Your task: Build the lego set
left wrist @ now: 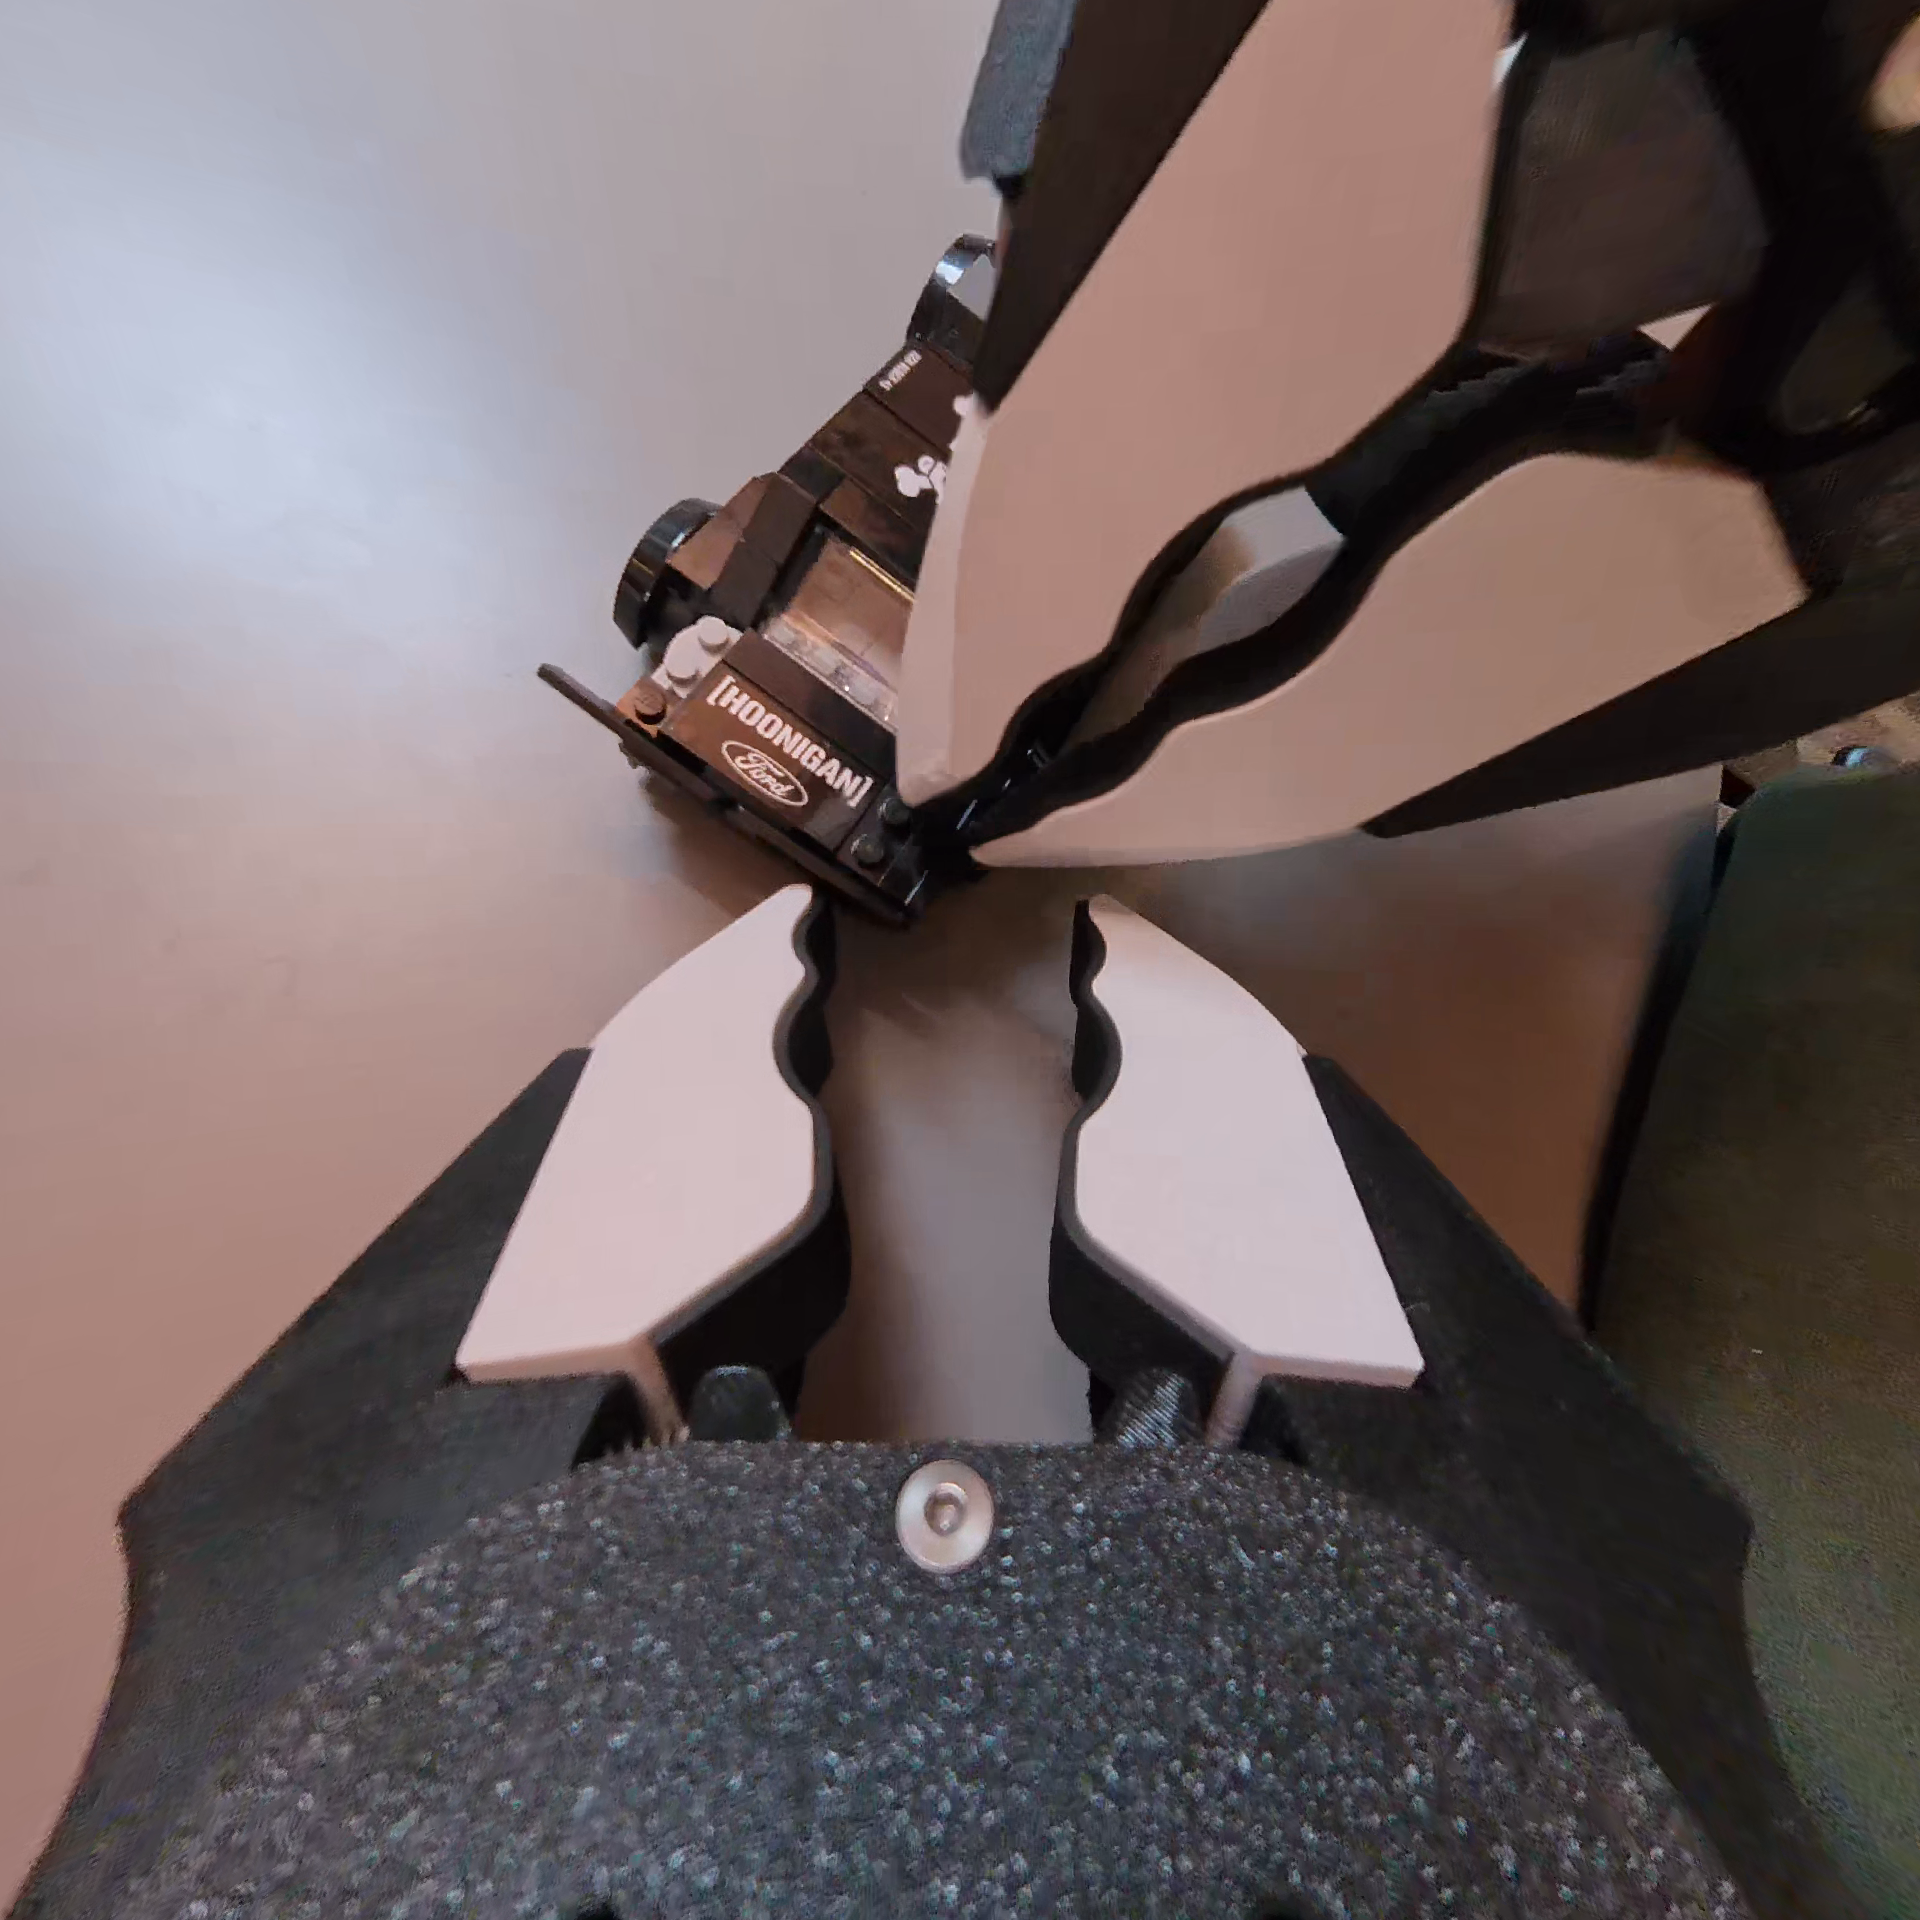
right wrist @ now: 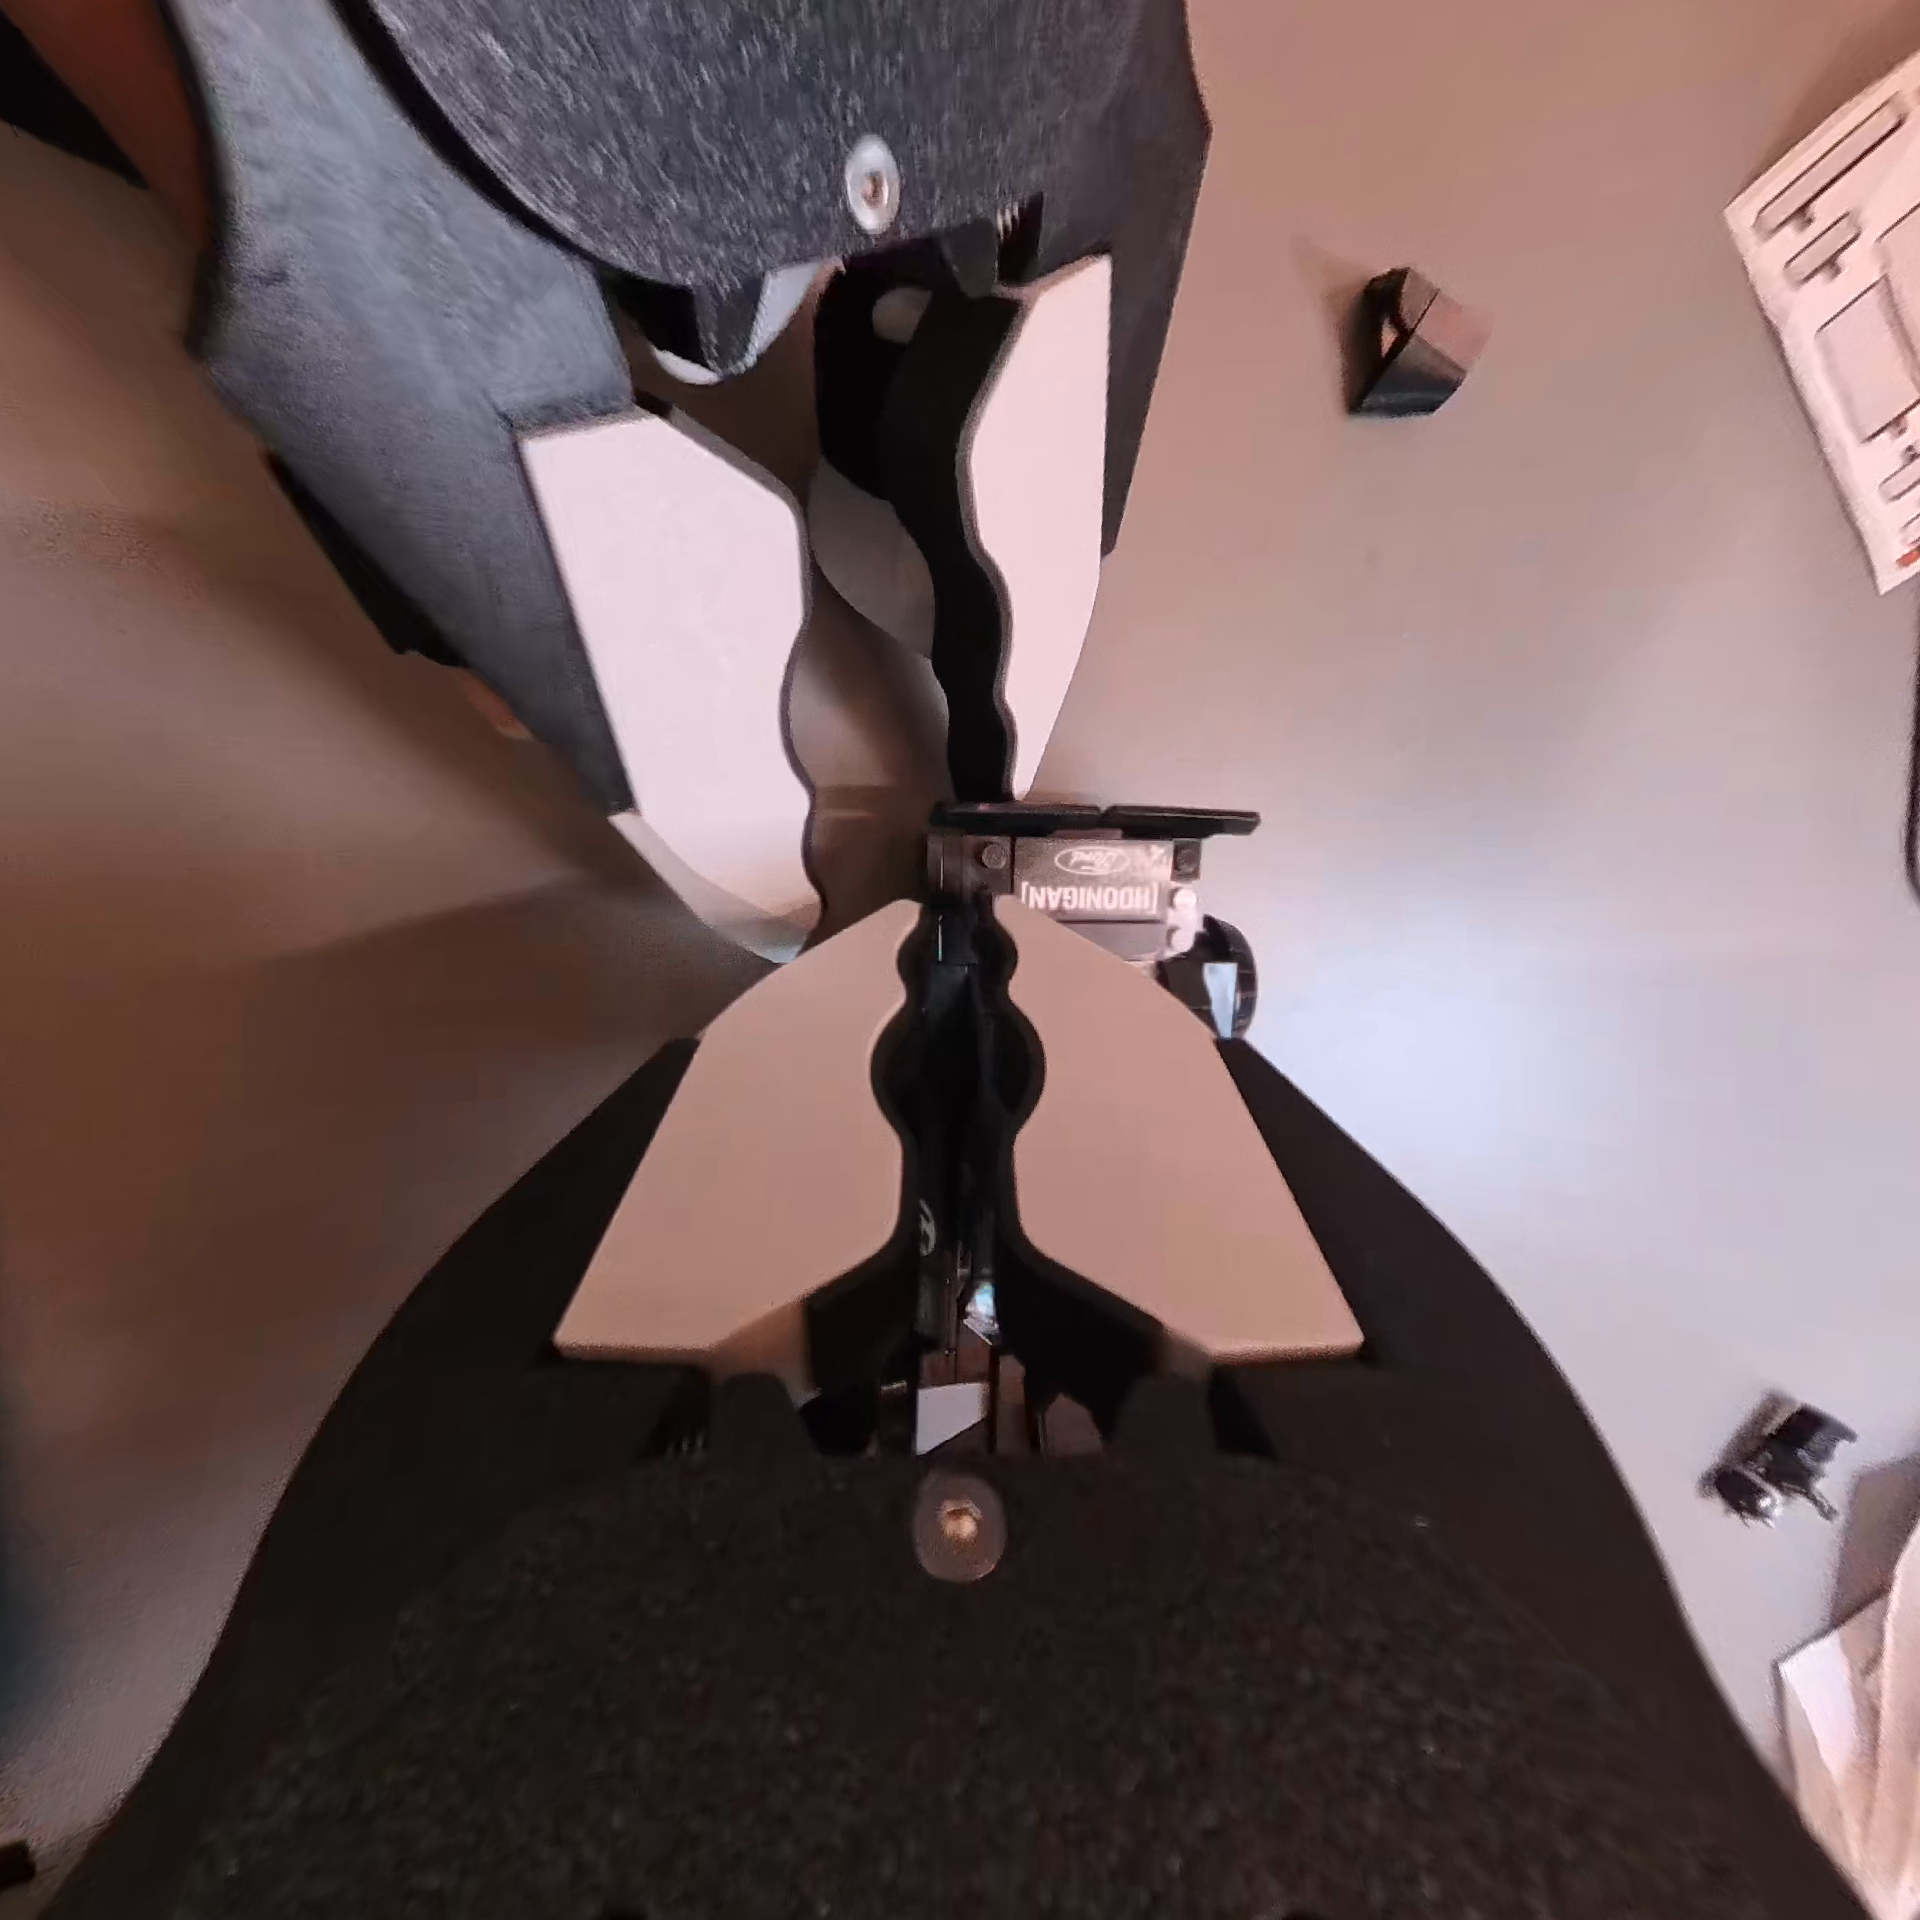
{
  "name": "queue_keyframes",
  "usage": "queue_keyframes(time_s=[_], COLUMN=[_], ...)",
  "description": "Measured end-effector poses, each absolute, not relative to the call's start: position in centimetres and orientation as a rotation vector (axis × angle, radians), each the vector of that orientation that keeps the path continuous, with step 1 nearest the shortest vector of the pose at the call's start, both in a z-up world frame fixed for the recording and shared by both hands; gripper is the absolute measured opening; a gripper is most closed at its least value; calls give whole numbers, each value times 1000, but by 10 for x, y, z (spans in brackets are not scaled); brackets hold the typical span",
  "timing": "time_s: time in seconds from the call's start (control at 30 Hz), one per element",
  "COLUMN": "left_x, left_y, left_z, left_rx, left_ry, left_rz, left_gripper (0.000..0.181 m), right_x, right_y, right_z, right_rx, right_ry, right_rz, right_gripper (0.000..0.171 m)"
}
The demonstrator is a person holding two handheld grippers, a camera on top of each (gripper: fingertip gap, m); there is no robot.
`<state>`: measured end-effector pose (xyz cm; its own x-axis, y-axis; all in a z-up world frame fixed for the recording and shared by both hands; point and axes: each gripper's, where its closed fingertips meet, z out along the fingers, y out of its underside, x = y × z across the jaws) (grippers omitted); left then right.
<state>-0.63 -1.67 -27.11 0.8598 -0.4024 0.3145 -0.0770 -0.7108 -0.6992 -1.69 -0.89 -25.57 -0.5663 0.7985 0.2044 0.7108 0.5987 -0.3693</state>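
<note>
The left gripper (left wrist: 951, 914) is gaping wide, gripping nothing, its fingertips just short of the car's (left wrist: 800, 644) rear corner. Opposite it, the right gripper (right wrist: 956, 914) is pinching that rear end, fingers nearly together. The car is sitting on the table (left wrist: 260, 520). Farther right of the right gripper, a black piece (right wrist: 1413, 343) and a booklet (right wrist: 1849, 364) are lying.

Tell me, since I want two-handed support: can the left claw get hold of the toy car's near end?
Probably yes. The left claw is open, right at the toy car, nothing between; the right claw grips one side.
</note>
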Motion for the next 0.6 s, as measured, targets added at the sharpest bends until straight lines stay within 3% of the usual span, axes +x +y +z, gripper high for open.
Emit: queue_keyframes(time_s=[0.43,0.6], left_x=[-2,-2], left_y=[-17,-17], left_z=[-269,-270], left_rx=[-2300,-2303], left_ry=[344,340], left_rz=[-620,-625], left_gripper=[44,44], right_x=[-15,-11], right_y=[-2,1], right_z=[-259,-248], right_rx=[-1372,-1356], right_ry=[-2504,-2465], right_rz=[323,385], right_gripper=[4,14])
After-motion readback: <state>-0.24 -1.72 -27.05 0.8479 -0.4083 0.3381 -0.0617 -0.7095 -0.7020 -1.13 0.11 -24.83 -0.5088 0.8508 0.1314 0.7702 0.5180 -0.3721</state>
